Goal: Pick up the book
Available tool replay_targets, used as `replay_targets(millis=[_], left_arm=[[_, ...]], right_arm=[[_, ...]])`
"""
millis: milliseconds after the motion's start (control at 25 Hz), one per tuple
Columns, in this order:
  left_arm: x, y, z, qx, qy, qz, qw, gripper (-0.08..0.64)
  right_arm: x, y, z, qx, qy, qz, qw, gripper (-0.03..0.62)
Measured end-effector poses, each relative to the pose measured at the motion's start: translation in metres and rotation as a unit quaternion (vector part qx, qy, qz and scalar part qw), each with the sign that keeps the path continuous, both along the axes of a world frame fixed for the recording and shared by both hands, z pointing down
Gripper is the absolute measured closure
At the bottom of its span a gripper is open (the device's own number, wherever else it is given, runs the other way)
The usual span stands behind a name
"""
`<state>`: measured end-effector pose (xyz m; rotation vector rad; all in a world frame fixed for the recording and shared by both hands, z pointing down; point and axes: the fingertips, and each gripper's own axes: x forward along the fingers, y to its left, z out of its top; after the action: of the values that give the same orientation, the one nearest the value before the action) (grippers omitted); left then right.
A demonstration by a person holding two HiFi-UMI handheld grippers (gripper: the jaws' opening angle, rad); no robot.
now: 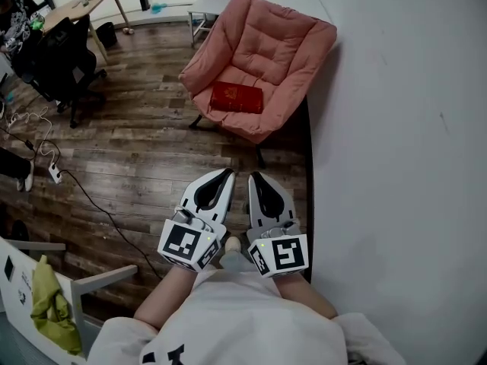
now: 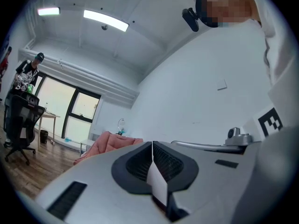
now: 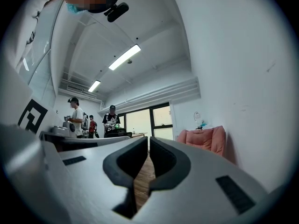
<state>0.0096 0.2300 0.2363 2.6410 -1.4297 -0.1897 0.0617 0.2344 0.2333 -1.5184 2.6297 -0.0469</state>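
Book (image 1: pixel 237 97) is in neither of your grippers. Your left gripper (image 1: pixel 226 172) has its jaws pressed together with nothing between them, and its own view (image 2: pixel 153 143) shows the dark pads meeting along one line. Your right gripper (image 1: pixel 255 175) is closed and empty as well; in its view (image 3: pixel 148 141) the tips are all but touching, and only a thin strip of floor shows through the gap lower down. You hold the two side by side in front of your body, close together and pointing ahead over the wooden floor (image 1: pixel 137 150), with the white wall (image 1: pixel 396 128) just to your right.

Beyond the tips, well apart from them, stands the pink padded chair (image 1: pixel 259 52) against that wall. The red book lies flat on its seat cushion. Farther left are a black office chair (image 1: pixel 57 67), a wooden desk (image 1: pixel 80 4) and a power strip (image 1: pixel 55 173) with its cable trailing across the boards.
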Motion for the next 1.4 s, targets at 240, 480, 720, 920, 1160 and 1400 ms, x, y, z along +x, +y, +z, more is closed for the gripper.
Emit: replay_targets(millis=[240,480,720,920,1160,1400], left_arm=[[0.005,-0.026,-0.002,-0.002,0.000,-0.009,1.0000,0.551],[0.010,-0.047,0.001,-0.005,0.003,-0.009,0.9999,0.551],[0.012,-0.062,-0.001,-0.002,0.005,-0.019,0.9998,0.551],[0.014,-0.074,0.002,-0.009,0.004,-0.020,0.9998,0.551],[0.016,-0.097,0.008,-0.011,0.004,-0.018,0.9998,0.551],[0.016,-0.139,0.011,-0.009,0.006,-0.006,0.9999,0.551]], right_arm=[[0.007,-0.029,0.003,-0.009,-0.003,-0.006,1.000,0.558],[0.010,-0.049,0.006,-0.012,0.002,-0.011,1.000,0.558],[0.019,-0.064,0.008,-0.015,-0.001,-0.009,1.000,0.558],[0.021,-0.077,0.010,-0.018,-0.004,-0.011,1.000,0.558],[0.020,-0.100,0.012,-0.016,0.000,-0.013,1.000,0.558],[0.018,-0.141,0.012,-0.011,0.001,-0.006,1.000,0.558]])
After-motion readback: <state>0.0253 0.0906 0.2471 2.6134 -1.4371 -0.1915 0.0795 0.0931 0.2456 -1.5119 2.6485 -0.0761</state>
